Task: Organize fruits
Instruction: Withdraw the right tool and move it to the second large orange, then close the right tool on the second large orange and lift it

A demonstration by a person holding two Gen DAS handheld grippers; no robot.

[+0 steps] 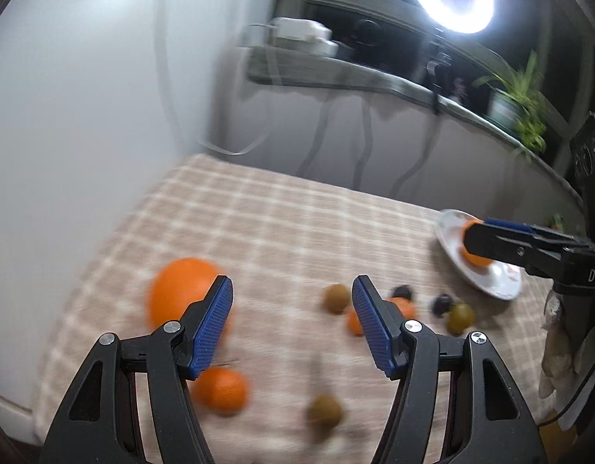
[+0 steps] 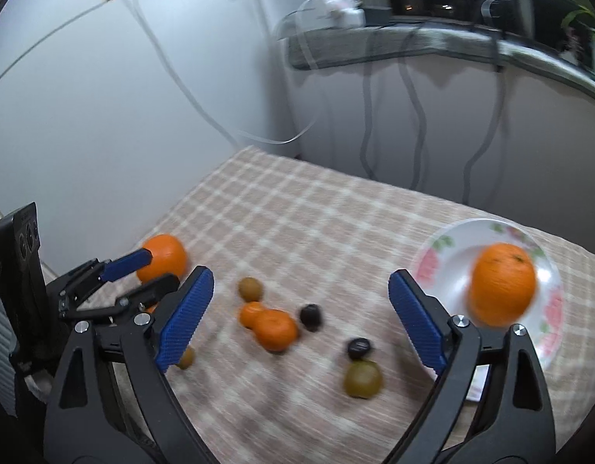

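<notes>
- Table (image 2: 336, 208): covered with a beige checked cloth; all fruit lies on it or on the plate. Both views are motion-blurred.
- Plate (image 2: 444, 255): white with a pink floral rim, at the right edge of the cloth. One large orange (image 2: 504, 284) rests on it.
- My right gripper (image 2: 301, 321): jaws spread wide, nothing between the pads. It hangs above the cloth just left of the plate, clear of the orange there.
- My left gripper (image 1: 293, 321): jaws well apart, nothing gripped. It sits over the left part of the cloth.
- Second large orange (image 1: 181, 294): on the cloth at far left, behind my left gripper's left finger; contact I cannot tell.
- Two mandarins (image 2: 274, 326): touching each other mid-cloth. A third mandarin (image 1: 220, 390) lies near my left gripper's base.
- Green-brown fruits: one (image 2: 363, 379) near the front, one (image 2: 251, 289) behind the mandarins, one (image 1: 324, 413) below my left jaws.
- Two small dark fruits (image 2: 311, 315), kind unclear, lie between the mandarins and the plate.
</notes>
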